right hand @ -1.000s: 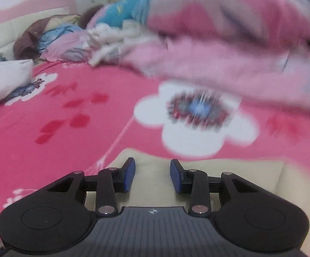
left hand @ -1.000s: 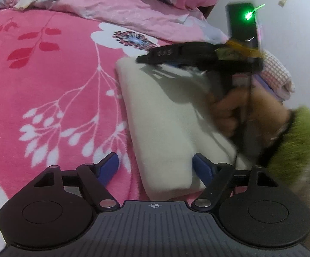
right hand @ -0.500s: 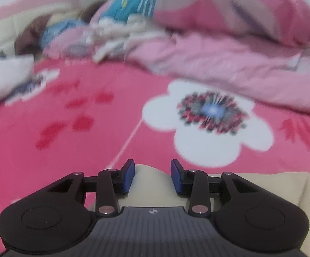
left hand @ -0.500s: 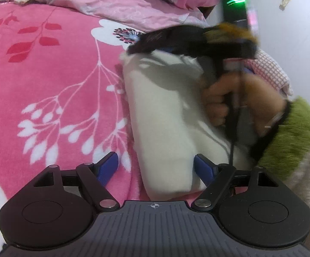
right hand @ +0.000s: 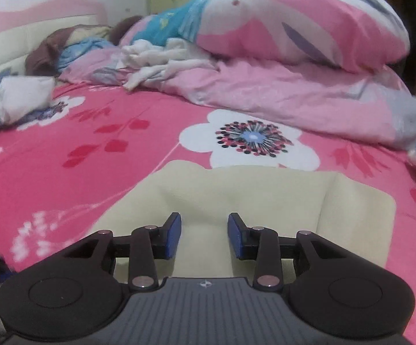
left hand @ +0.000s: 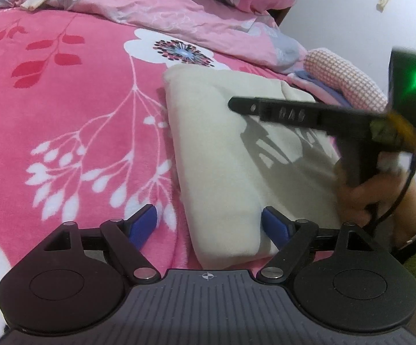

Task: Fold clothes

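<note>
Since a second ago our right gripper [right hand: 204, 235] has widened and backed off; both grippers gape empty. Cream garment [left hand: 230, 155] lies folded between left gripper [left hand: 209, 224] fingers; we square edges gently.

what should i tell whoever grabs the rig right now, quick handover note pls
Left gripper: open, empty, straddling the near end of the cream garment.
Right gripper: open, empty, above that garment, held by a hand.
Garment: folded into a long bundle, flat on the pink floral blanket.
Folded checked piece lies beyond it.
Left: possibly one more fold, then stack; crumpled clothes wait by the pillows.
</note>
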### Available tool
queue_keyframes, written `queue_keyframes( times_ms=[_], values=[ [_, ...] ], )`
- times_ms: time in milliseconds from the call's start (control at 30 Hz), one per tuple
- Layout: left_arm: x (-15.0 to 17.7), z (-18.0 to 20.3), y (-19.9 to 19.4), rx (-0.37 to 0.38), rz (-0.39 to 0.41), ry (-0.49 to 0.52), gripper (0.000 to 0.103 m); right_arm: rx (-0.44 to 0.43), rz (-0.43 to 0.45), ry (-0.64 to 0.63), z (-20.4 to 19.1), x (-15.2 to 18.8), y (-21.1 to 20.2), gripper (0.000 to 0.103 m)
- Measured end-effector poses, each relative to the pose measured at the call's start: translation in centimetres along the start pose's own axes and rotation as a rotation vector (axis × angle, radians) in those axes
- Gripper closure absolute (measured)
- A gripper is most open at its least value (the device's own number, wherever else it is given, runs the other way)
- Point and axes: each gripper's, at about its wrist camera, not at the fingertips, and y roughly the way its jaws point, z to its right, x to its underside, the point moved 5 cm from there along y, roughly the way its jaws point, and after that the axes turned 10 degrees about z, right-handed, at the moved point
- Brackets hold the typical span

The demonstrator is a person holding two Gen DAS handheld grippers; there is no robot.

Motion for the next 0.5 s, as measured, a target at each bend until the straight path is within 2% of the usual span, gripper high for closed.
queue_keyframes(
  times_ms=[67,167,233,300,333,433,500],
  values=[
    [0.0,0.0,-0.1,-0.003,0.003,0.004,0.020,0.006,0.015,-0.034,-0.8,-0.7,-1.7,0.066],
    [-0.4,-0.2,-0.9,-0.006,0.028,0.006,0.020,-0.026,0.088,-0.036,-1.8,-0.6,-5.6,0.066],
    [-0.9,-0.3,-1.6,-0.007,0.050,0.008,0.020,-0.018,0.081,-0.043,-1.9,0.9,-6.3,0.066],
    [-1.4,-0.5,-2.4,-0.009,0.072,0.010,0.020,0.006,0.059,-0.068,-1.7,4.0,-4.8,0.066],
    [-1.6,-0.6,-2.7,-0.010,0.083,0.011,0.020,0.009,0.069,-0.064,-1.5,5.1,-4.4,0.065],
    [-2.3,-0.9,-3.8,-0.012,0.117,0.014,0.020,0.015,0.107,-0.002,-1.3,4.2,-5.9,0.065],
    [-2.8,-1.1,-4.5,-0.013,0.139,0.016,0.019,0.018,0.168,0.047,-1.1,3.8,-8.1,0.065]
  ],
)
